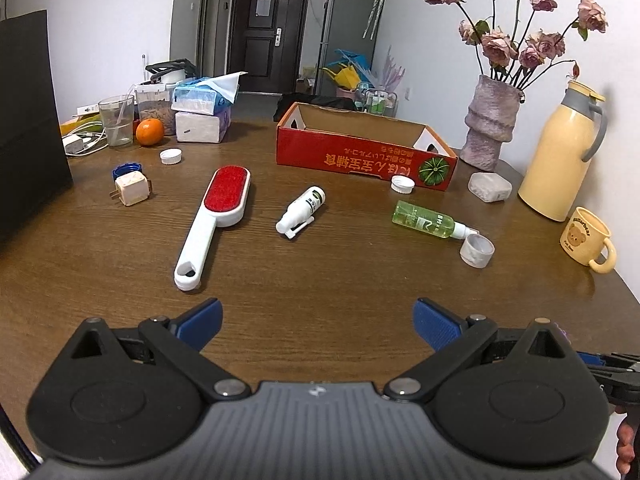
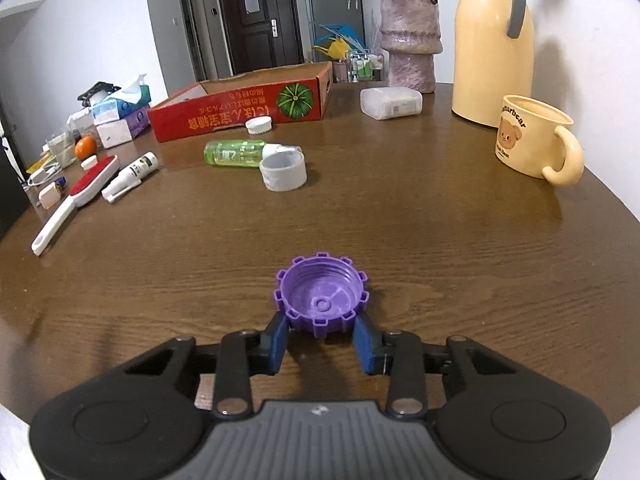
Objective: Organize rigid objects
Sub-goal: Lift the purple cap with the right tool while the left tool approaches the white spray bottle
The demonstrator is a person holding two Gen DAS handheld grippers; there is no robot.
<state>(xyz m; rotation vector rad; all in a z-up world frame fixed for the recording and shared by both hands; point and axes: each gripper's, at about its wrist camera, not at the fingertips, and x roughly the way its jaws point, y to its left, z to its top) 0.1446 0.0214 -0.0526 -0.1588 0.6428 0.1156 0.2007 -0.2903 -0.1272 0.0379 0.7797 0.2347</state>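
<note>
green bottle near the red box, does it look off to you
Yes. The green spray bottle lies on its side on the table, and its cap sits detached beside the nozzle, open end up.

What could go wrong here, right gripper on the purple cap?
1. The right gripper pinches only the near edge of the purple cap, so it may pivot or slip on lifting.
2. On the way to the red box, the green spray bottle and grey ring could get knocked.
</note>
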